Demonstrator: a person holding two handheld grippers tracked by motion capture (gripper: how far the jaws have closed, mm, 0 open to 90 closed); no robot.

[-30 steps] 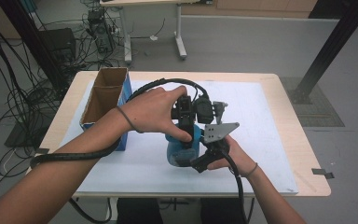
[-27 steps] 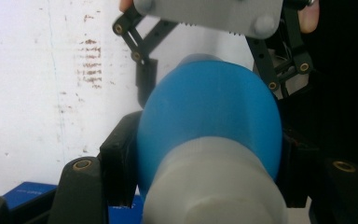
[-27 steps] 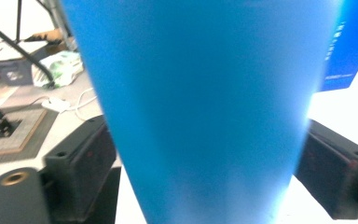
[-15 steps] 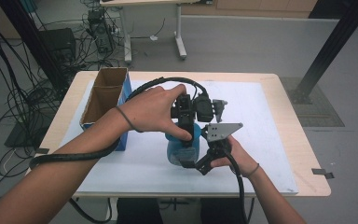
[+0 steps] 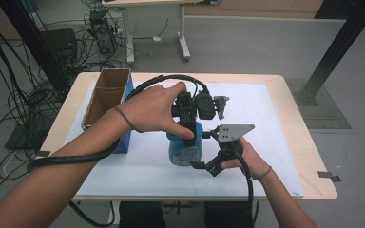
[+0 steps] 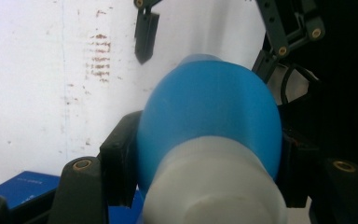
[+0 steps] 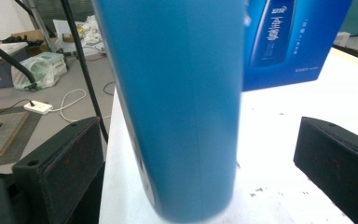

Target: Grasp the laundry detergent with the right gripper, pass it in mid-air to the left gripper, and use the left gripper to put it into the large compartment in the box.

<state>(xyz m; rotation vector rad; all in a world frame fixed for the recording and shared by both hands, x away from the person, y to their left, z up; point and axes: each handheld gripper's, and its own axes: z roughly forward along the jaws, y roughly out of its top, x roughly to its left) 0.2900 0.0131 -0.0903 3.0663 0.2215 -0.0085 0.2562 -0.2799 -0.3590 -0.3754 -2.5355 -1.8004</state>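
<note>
A blue bottle (image 5: 184, 151) with a pale cap stands on the white mat (image 5: 275, 142) at mid table. My left gripper (image 5: 188, 124) comes down from above and is shut on the bottle's shoulder; in the left gripper view its jaws press both sides of the blue bottle (image 6: 209, 107). My right gripper (image 5: 203, 150) sits level at the bottle's right side. Its jaws have just been opening. In the right gripper view the bottle (image 7: 177, 93) stands between them with a gap on each side.
An open cardboard box (image 5: 105, 97) with blue printed sides (image 7: 289, 42) lies at the mat's left edge. A black cable (image 5: 152, 83) arcs over the left hand. Beyond the table are cables, table legs and a dark post on the floor.
The right gripper's jaws have spread apart and let go of the bottle's lower body, and the right hand drew back slightly. The left gripper and bottle have stayed put.
</note>
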